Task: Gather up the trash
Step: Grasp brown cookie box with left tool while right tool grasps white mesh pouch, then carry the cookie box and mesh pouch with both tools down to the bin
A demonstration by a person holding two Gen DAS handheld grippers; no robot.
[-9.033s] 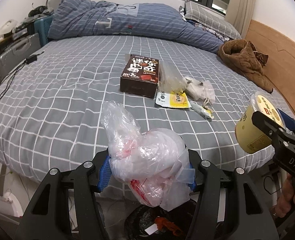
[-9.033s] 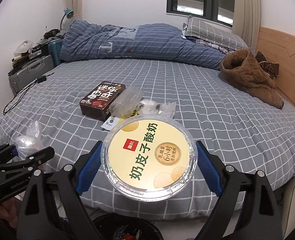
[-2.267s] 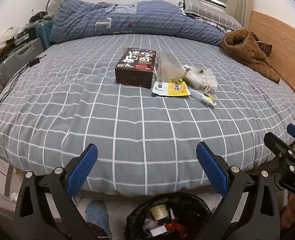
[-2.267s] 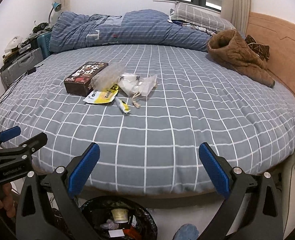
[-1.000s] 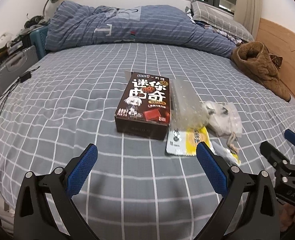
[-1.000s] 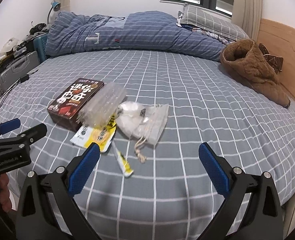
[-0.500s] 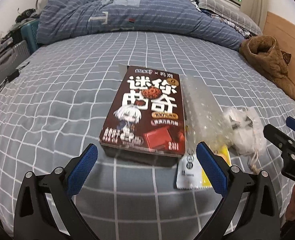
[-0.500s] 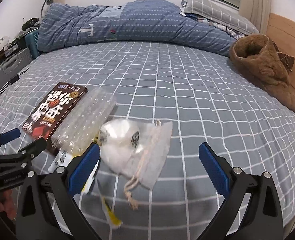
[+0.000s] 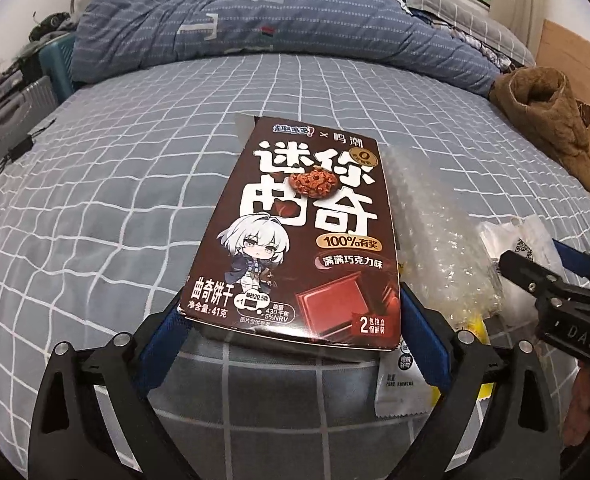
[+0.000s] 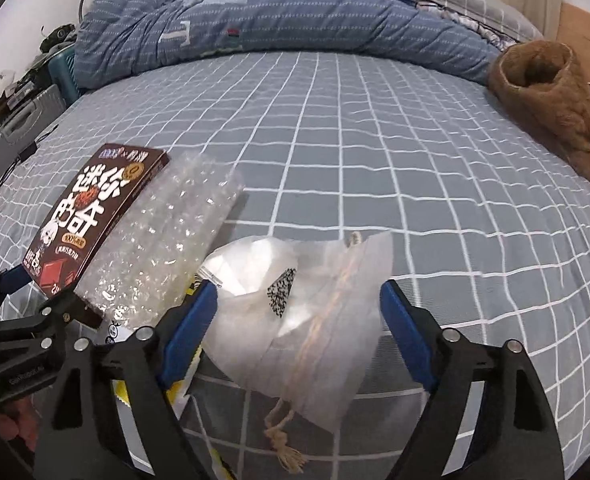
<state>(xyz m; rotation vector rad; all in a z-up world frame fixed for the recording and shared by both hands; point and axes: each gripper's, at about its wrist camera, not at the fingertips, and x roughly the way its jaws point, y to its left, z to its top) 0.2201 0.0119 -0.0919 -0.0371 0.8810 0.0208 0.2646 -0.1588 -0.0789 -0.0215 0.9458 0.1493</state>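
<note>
The bed [image 9: 135, 184] carries everything at issue: a grey checked cover, with the remaining trash lying in one cluster near its front edge, and a brown garment [image 10: 551, 96] well apart at the far right.

The brown biscuit box [image 9: 307, 240] is the largest piece. It lies flat, its long axis running straight away from my left gripper [image 9: 291, 340], with the near short end between the blue pads. The pads stand at the two near corners, touching or just short; I cannot tell whether they press, so I record the left jaws as spread about the box width.

Beside the box on its right lies the bubble wrap [image 10: 163, 248], long axis roughly parallel to the box.

Next right is the white drawstring pouch [image 10: 295, 312], directly ahead of my right gripper [image 10: 299, 320], its cord end pointing back toward me. The right jaws have just been closing with the pouch between them; the left pad is at the pouch edge, the right pad apart from it, so no grip yet.

A yellow sachet [image 9: 399, 384] lies partly under the wrap.

Judgement: each hand is nearest its own item; both need only close, then lift
</note>
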